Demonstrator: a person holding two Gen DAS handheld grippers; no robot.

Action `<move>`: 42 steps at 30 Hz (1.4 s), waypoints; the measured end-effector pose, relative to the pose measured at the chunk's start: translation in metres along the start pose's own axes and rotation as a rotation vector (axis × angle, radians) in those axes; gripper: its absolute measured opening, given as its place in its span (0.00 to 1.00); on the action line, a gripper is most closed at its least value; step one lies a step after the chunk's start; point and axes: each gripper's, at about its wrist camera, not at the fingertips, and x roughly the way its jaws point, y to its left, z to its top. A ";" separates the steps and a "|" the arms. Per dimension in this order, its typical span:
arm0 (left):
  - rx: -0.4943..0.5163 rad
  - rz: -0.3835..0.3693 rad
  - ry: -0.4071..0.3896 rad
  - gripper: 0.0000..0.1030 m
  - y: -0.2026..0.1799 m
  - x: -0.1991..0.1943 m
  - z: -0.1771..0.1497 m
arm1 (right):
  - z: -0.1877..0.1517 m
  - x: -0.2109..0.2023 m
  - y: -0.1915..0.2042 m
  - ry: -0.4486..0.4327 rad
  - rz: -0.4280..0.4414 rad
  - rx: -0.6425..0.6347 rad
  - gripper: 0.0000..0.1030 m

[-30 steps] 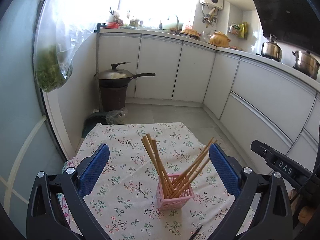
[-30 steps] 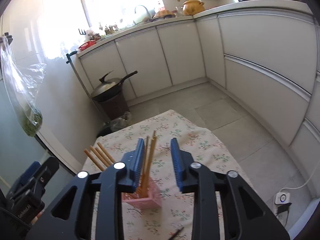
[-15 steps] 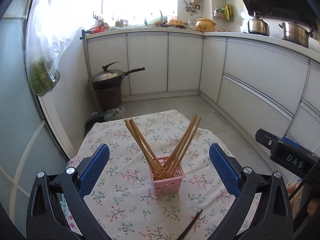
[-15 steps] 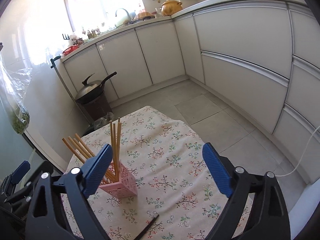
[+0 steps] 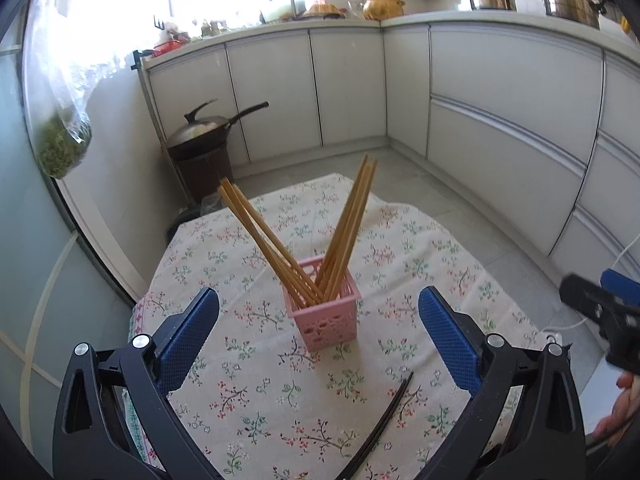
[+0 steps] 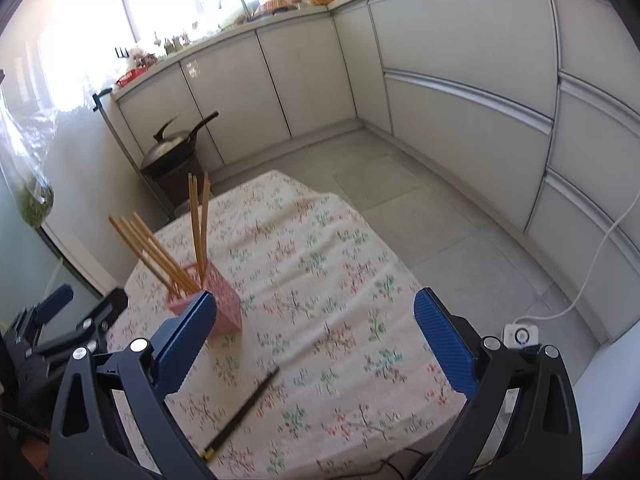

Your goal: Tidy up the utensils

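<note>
A pink basket (image 5: 325,312) stands on the floral tablecloth (image 5: 240,380) and holds several wooden chopsticks (image 5: 348,224) that lean in two bunches. A black chopstick pair (image 5: 380,428) lies flat on the cloth, nearer than the basket. My left gripper (image 5: 318,308) is open, with the basket beyond its blue pads. In the right wrist view the basket (image 6: 224,304) sits just past the left pad, and the black pair (image 6: 244,412) lies low between the fingers. My right gripper (image 6: 315,300) has its jaws opening wide, nothing between them.
A lidded wok (image 5: 204,132) rests on a brown bin beyond the table's far left corner. A bag of greens (image 5: 60,148) hangs at the left. White cabinets line the back and right. A power socket (image 6: 520,334) with a white cable lies on the floor at the right.
The right gripper's jaws went from narrow around the wooden chopsticks to wide apart, leaving them in the basket. Both grippers drew back and sank. The black pair came into view.
</note>
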 end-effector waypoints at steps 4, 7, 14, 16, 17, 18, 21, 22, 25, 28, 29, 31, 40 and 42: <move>0.017 -0.084 0.167 0.93 -0.004 0.029 -0.014 | -0.030 0.009 -0.010 0.132 0.030 0.018 0.93; 0.017 -0.173 0.388 0.93 -0.006 0.068 -0.034 | -0.056 0.023 -0.021 0.274 0.072 0.066 0.93; -0.065 -0.287 0.669 0.91 -0.016 0.124 -0.076 | -0.088 0.049 -0.036 0.481 0.148 0.187 0.93; -0.065 -0.307 0.691 0.83 -0.024 0.132 -0.079 | -0.089 0.050 -0.038 0.486 0.152 0.202 0.93; -0.057 -0.301 0.696 0.78 -0.026 0.135 -0.081 | -0.089 0.050 -0.038 0.491 0.152 0.208 0.93; -0.049 -0.286 0.707 0.69 -0.029 0.140 -0.083 | -0.091 0.051 -0.039 0.497 0.153 0.213 0.93; -0.057 -0.278 0.750 0.59 -0.030 0.150 -0.088 | -0.092 0.052 -0.045 0.522 0.156 0.232 0.93; -0.059 -0.278 0.758 0.56 -0.030 0.152 -0.089 | -0.092 0.052 -0.048 0.528 0.156 0.241 0.93; -0.050 -0.261 0.764 0.50 -0.032 0.156 -0.092 | -0.091 0.053 -0.056 0.537 0.156 0.275 0.93; -0.039 -0.256 0.766 0.42 -0.034 0.158 -0.095 | -0.091 0.053 -0.057 0.541 0.159 0.283 0.93; -0.039 -0.257 0.766 0.42 -0.033 0.157 -0.095 | -0.092 0.053 -0.057 0.542 0.160 0.279 0.93; -0.044 -0.258 0.765 0.39 -0.030 0.157 -0.095 | -0.092 0.053 -0.054 0.545 0.166 0.266 0.93; -0.017 -0.265 0.764 0.33 -0.028 0.159 -0.097 | -0.093 0.058 -0.053 0.555 0.154 0.266 0.93; 0.010 -0.262 0.759 0.33 -0.031 0.157 -0.098 | -0.094 0.059 -0.052 0.560 0.151 0.268 0.93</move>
